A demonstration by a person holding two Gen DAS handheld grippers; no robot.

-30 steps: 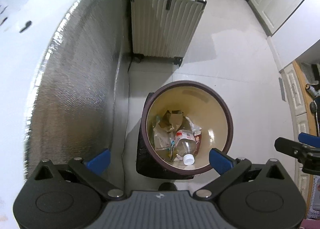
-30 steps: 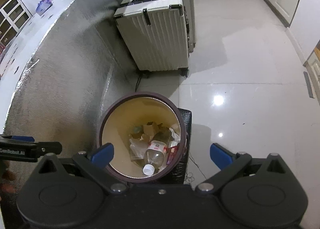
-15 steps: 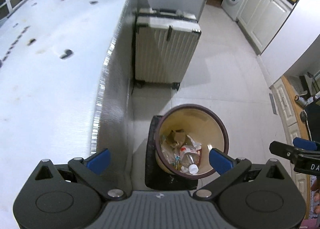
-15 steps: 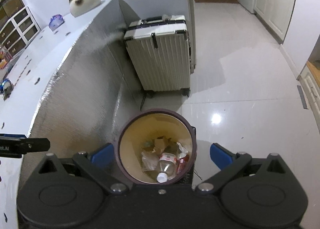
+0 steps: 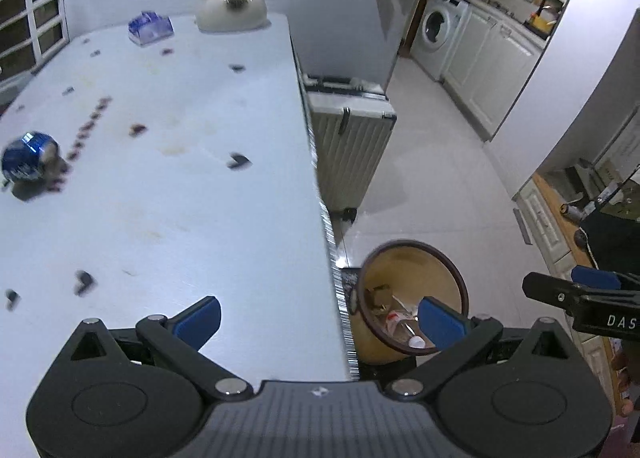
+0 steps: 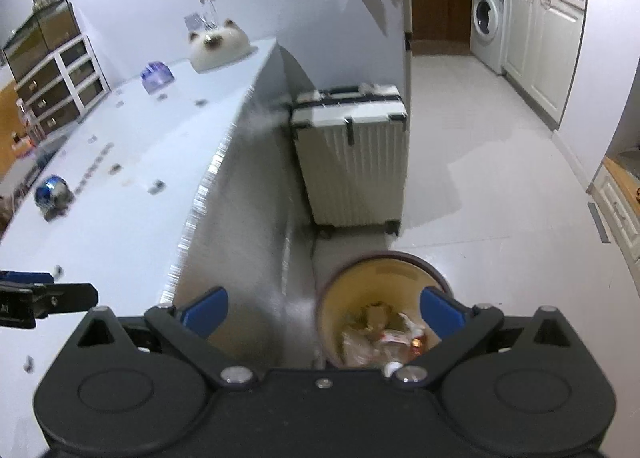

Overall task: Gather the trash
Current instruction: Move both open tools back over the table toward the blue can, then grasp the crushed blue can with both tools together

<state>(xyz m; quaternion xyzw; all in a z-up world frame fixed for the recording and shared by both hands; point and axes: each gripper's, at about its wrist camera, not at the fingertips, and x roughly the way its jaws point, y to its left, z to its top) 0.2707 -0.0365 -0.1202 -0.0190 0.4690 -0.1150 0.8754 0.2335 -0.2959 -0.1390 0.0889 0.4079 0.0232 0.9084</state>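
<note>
A round bin (image 5: pixel 416 258) with a dark rim and tan inside stands on the floor beside the white table (image 5: pixel 180 197); it also shows in the right wrist view (image 6: pixel 380 270). Inside lie crumpled wrappers and a clear plastic bottle (image 5: pixel 408 332) with a white cap. A crushed blue can (image 5: pixel 28 161) lies on the table's left side, also in the right wrist view (image 6: pixel 50 187). My left gripper (image 5: pixel 320 316) is open and empty above the table's near edge. My right gripper (image 6: pixel 324 306) is open and empty above the bin.
A white ribbed suitcase (image 6: pixel 352 169) stands by the table's end. A cat-shaped white ornament (image 5: pixel 232 7) and a blue tissue pack (image 5: pixel 150 27) sit at the table's far end. Small dark scraps (image 5: pixel 238 160) dot the tabletop. Cabinets and a washing machine (image 6: pixel 486 19) line the right.
Both grippers have risen and tilted up from looking down into the bin. The tabletop with the blue can has come into view. Both stay open and empty.
</note>
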